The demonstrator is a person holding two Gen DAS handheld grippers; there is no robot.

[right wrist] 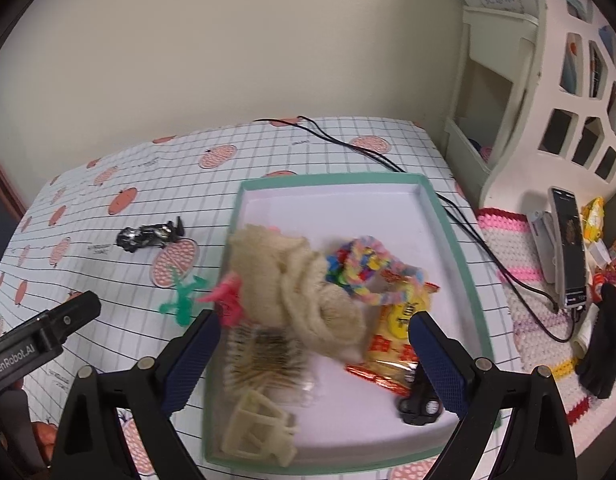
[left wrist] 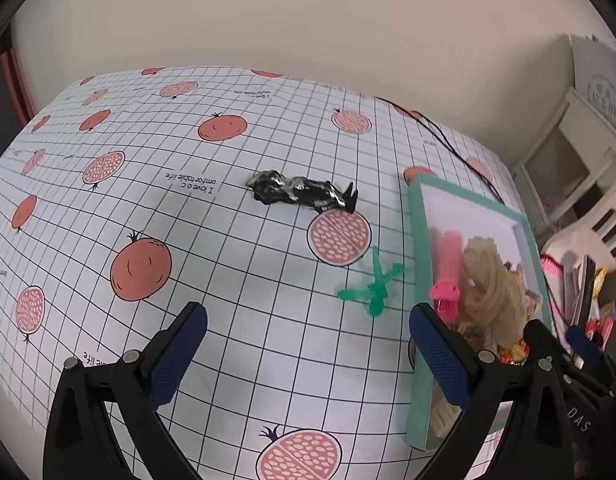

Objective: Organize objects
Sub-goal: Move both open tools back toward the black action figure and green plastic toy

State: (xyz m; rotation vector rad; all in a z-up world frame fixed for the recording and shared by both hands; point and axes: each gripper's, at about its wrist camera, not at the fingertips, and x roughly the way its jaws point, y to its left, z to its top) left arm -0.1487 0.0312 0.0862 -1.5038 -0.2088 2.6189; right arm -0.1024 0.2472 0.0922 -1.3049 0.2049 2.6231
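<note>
Left wrist view: two toys were left outside the tray for collection.

The left gripper (left wrist: 308, 354) was held wide open and empty above the counter (left wrist: 212, 240), aimed toward the green figure (left wrist: 373, 286) and black toy (left wrist: 300, 192); the right gripper (right wrist: 313, 354), likewise spread and empty, was poised over the tray (right wrist: 447, 232), where sorted items were gathered.

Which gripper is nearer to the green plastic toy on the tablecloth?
Left. The left gripper hangs open just short of the green toy; the right gripper hangs open over the tray beside it.
</note>
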